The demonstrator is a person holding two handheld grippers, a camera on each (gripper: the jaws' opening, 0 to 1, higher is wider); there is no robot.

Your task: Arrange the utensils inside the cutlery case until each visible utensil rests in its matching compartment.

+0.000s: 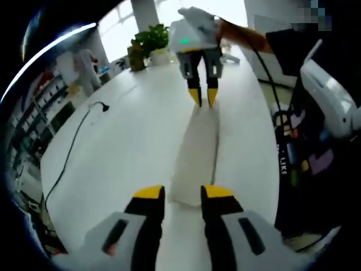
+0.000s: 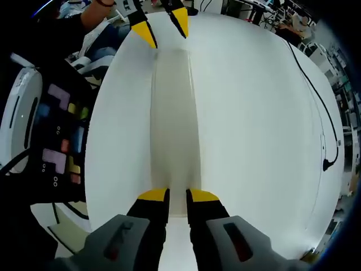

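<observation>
A long, narrow white cutlery case (image 1: 197, 152) lies closed and flat on the white table (image 1: 124, 141); no utensils show. My left gripper (image 1: 183, 193) stands open at the case's near end, its yellow tips to either side of that end. My right gripper (image 1: 203, 97) is at the far end, tips down on the case's edge. In the right gripper view the case (image 2: 174, 113) runs from my right gripper (image 2: 177, 196), whose jaws stand a narrow gap apart over its end, up to the left gripper (image 2: 162, 27), which is open.
A black cable (image 1: 70, 149) trails over the table's left side, also seen as the cable (image 2: 317, 107). A potted plant (image 1: 149, 40) stands at the far end. A person in dark clothes with coloured blocks (image 1: 307, 155) is at the table's edge.
</observation>
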